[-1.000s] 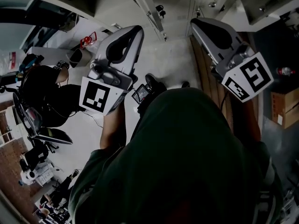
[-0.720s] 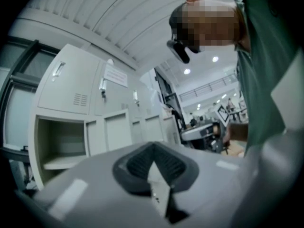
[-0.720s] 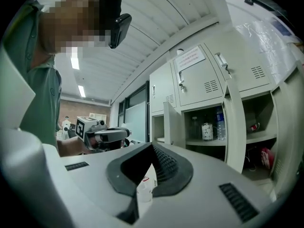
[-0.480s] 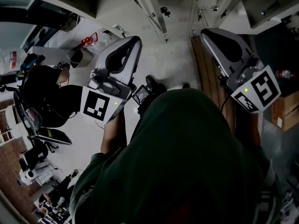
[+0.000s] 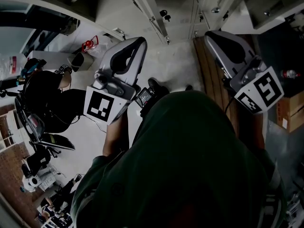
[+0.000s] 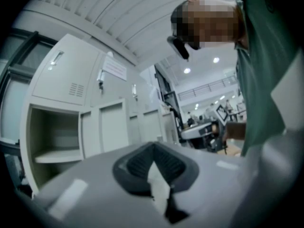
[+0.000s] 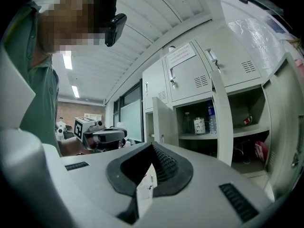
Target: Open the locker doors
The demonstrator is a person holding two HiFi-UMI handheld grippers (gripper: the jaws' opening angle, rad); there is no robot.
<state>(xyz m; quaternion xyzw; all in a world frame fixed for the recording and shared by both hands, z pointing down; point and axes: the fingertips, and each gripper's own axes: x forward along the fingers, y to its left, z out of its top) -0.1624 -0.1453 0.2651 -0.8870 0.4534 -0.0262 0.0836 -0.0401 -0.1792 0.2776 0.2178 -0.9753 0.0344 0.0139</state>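
pressed tip to tip at the left gripper (image 6: 153, 145), nothing between the ribbed pads (image 6: 135, 164). same at the right gripper (image 7: 152, 147): closed flat on air, no handle caught.

held level, both short of the lockers (image 5: 142, 4) and touching no door. hardly shifted against the lockers over the last second. only a small drift of the right gripper toward the right edge of the head view, and no change in either pair of jaws. so no pull under way just now, more likely a pause between doors.

farther out, in the right gripper view: upper doors (image 7: 183, 75) of the lockers latched shut. below them an open compartment (image 7: 197, 137) with bottles (image 7: 203, 122) on its shelf, and an open door (image 7: 161, 120) swung out at its left. in the left gripper view: a shut upper door (image 6: 61, 75), a bare compartment (image 6: 52, 137) under it, and lower doors (image 6: 114, 127) beside that, apparently shut.

judged from this, partly done: some doors out, several left. needs the jaws spread first, then a reach in to a handle on one of the shut doors. well away from the lockers, at the head view's left, a seated person (image 5: 45, 94).
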